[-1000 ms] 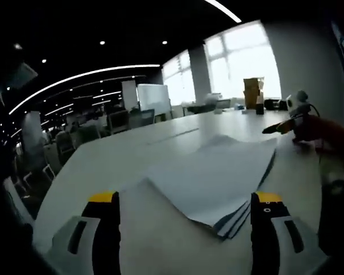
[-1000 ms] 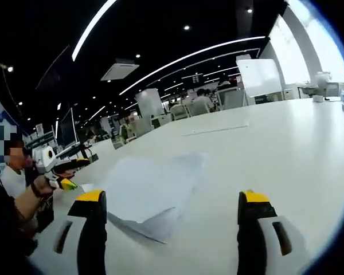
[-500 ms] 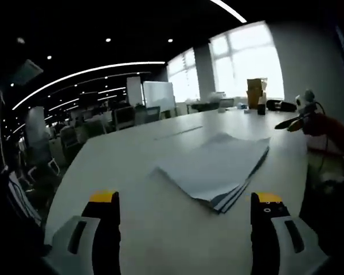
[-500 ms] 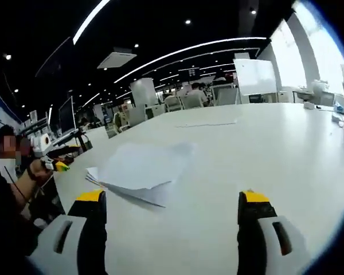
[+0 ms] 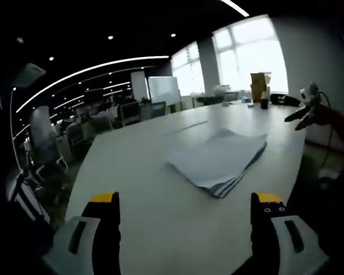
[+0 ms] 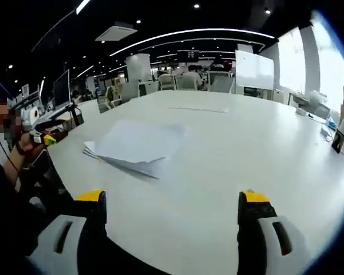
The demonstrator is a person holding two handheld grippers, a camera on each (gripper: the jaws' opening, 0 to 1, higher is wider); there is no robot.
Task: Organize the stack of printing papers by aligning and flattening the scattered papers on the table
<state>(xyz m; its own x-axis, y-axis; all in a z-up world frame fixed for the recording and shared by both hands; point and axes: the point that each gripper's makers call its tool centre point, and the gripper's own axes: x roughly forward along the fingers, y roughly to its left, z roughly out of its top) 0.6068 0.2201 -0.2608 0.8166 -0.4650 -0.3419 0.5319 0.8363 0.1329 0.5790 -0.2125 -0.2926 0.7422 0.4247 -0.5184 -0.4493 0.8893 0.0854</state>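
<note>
Paper stack (image 5: 219, 162) lies flat on white surface (image 5: 143, 189), edges slightly fanned. Left hand-held gripper (image 5: 183, 229) and right hand-held gripper (image 6: 171, 226) both spread wide, holding nothing, well apart from stack.

both views sit low over the white table (image 5: 160, 217), well back from the paper stack (image 5: 221, 161). the left gripper view faces the windows (image 5: 252, 54); the right gripper view faces the office interior. both share the paper stack (image 6: 136, 146) and table (image 6: 229, 149).

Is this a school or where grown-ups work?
Probably an open-plan office. A big white table holds a stack of papers, there is a whiteboard, and office chairs stand in rows under long ceiling lights.
</note>
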